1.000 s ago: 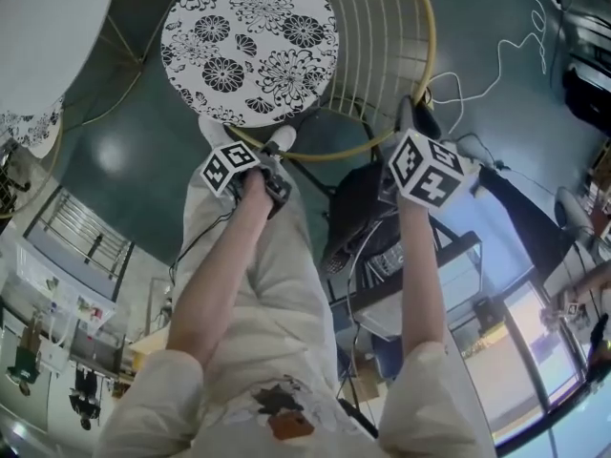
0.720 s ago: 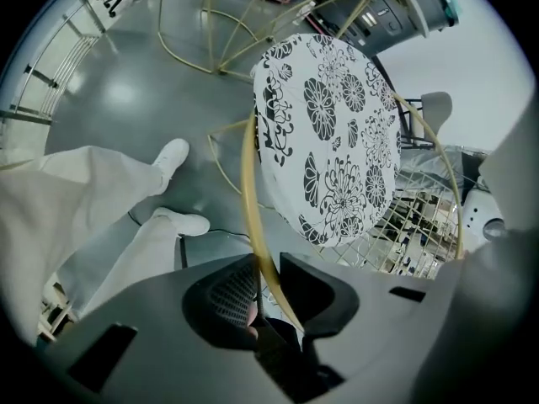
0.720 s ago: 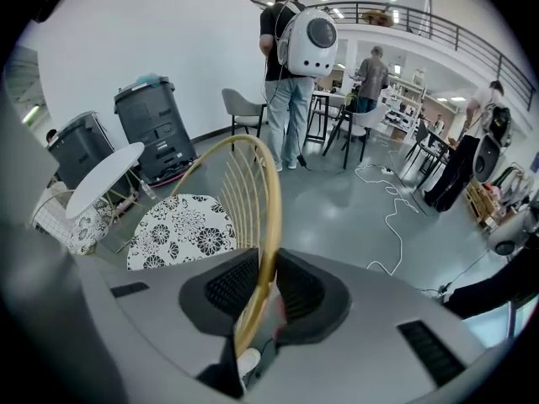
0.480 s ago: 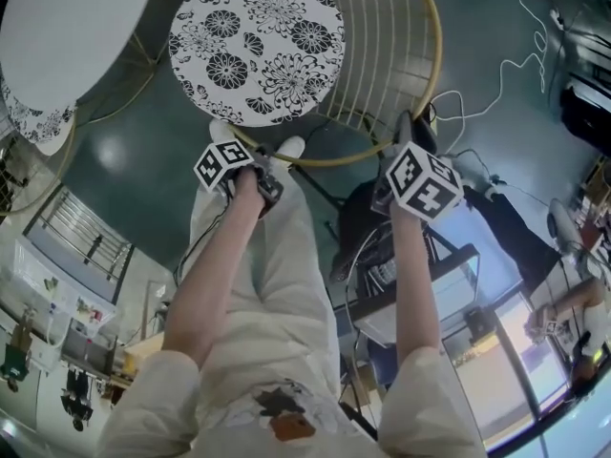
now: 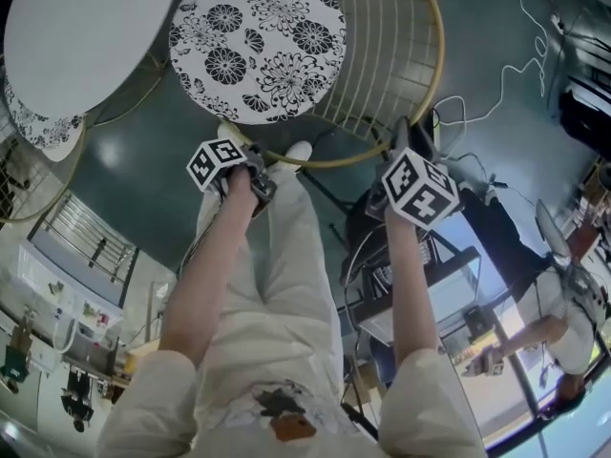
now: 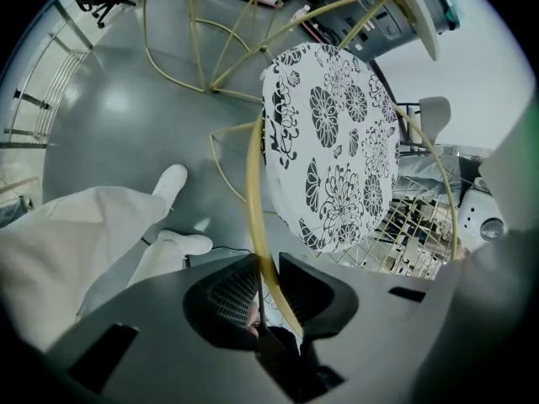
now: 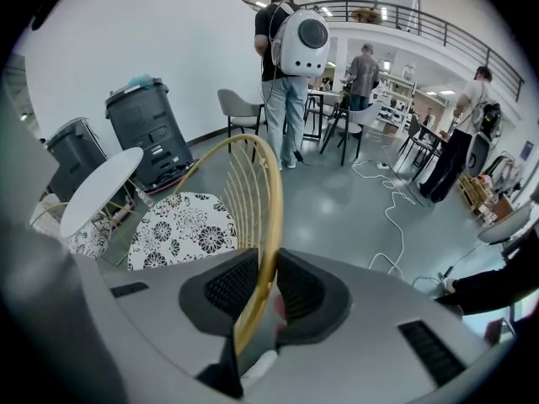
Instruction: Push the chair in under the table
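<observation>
Two floral chairs [image 5: 258, 41] [image 5: 38, 127], one table [image 5: 86, 27] — white

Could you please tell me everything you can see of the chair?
The chair has a round black-and-white floral seat cushion, a gold-coloured wire frame and a spoked back under a hoop. It stands upright on the floor beside the white table. The right gripper clamps the hoop; the left gripper, jaws just closing, holds it too.

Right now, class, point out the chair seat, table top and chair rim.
chair seat [image 5: 258, 41]: head view, middle of cushion.
table top [image 5: 91, 25]: head view, bare white centre.
chair rim [image 7: 275, 209]: right gripper view, curved bar.
</observation>
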Demonstrator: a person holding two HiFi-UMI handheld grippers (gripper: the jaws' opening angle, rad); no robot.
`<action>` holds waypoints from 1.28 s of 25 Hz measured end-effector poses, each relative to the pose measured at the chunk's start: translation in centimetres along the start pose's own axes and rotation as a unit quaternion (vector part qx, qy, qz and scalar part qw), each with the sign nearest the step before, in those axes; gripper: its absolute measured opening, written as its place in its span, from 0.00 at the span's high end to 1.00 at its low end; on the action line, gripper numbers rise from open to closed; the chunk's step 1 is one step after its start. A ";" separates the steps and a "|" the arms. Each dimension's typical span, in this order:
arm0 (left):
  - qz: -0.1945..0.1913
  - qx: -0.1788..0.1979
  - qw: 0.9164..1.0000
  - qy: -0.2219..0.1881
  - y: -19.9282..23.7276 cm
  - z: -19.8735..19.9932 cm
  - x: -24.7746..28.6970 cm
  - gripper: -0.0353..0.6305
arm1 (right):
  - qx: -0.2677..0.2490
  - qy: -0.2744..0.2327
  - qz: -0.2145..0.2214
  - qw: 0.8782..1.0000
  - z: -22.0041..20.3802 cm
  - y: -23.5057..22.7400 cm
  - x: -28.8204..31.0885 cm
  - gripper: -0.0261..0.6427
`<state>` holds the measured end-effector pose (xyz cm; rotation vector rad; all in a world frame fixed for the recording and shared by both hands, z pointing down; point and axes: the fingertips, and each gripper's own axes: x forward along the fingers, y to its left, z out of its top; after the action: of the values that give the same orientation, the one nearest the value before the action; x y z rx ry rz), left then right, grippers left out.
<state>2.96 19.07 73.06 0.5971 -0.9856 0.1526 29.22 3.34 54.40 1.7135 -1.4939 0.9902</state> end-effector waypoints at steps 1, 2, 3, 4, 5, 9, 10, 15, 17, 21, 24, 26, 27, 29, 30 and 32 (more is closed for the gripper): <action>-0.003 -0.004 1.000 0.006 -0.1 -0.1 0.1 0.82 | -0.004 0.001 -0.006 1.000 0.3 0.0 -0.1 0.86; -0.006 -0.005 1.000 0.013 -0.2 -0.3 0.3 0.82 | -0.006 0.001 -0.009 1.000 0.5 -0.1 -0.1 0.86; -0.007 -0.005 1.000 0.017 -0.2 -0.3 0.4 0.82 | -0.006 0.002 -0.011 1.000 0.6 -0.2 -0.1 0.86; -0.007 -0.004 1.000 0.018 -0.2 -0.3 0.4 0.82 | -0.005 0.002 -0.012 1.000 0.5 -0.2 -0.1 0.86; -0.006 -0.005 1.000 0.018 -0.1 -0.4 0.3 0.82 | -0.005 0.004 -0.013 1.000 0.2 -0.3 -0.1 0.86; -0.018 -0.024 1.000 0.004 -0.5 -1.4 0.9 0.82 | -0.030 0.004 -0.009 1.000 1.0 -0.9 0.1 0.86; -0.027 -0.036 0.999 -0.002 -1.1 -2.1 1.5 0.82 | -0.045 0.003 -0.002 0.999 1.8 -1.3 0.4 0.86; -0.005 -0.029 1.000 -0.002 0.6 -1.3 0.8 0.82 | -0.039 0.029 0.003 0.999 -0.8 -0.9 0.0 0.86; -0.021 -0.032 0.999 -0.012 0.2 -0.9 2.2 0.83 | -0.056 0.022 0.013 0.998 -0.6 -1.0 0.8 0.85; -0.042 -0.069 0.996 -0.026 -0.5 -2.6 3.7 0.83 | -0.116 0.034 0.042 0.992 1.0 -1.7 1.1 0.84; -0.026 -0.073 0.997 -0.030 -0.1 -2.7 2.1 0.83 | -0.132 0.064 0.057 0.988 0.8 -1.1 0.0 0.84; -0.023 -0.067 0.997 -0.030 -0.1 -1.8 1.5 0.83 | -0.139 0.073 0.064 0.986 0.6 -0.5 -0.3 0.83; -0.022 -0.066 0.997 -0.028 -0.1 -1.4 1.3 0.83 | -0.142 0.077 0.067 0.985 0.5 -0.3 -0.4 0.83; -0.017 -0.062 0.998 -0.020 -0.1 -0.9 0.9 0.83 | -0.149 0.089 0.072 0.982 0.4 0.2 -0.6 0.82; -0.013 -0.060 0.998 -0.015 -0.1 -0.7 0.7 0.83 | -0.152 0.096 0.076 0.981 0.3 0.4 -0.7 0.82; -0.005 -0.054 0.998 -0.006 -0.1 -0.3 0.3 0.83 | -0.158 0.107 0.082 0.978 0.3 0.8 -0.7 0.82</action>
<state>3.34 19.10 73.17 0.5042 -0.9965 0.0849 28.38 3.36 53.63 1.2370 -1.5715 0.9285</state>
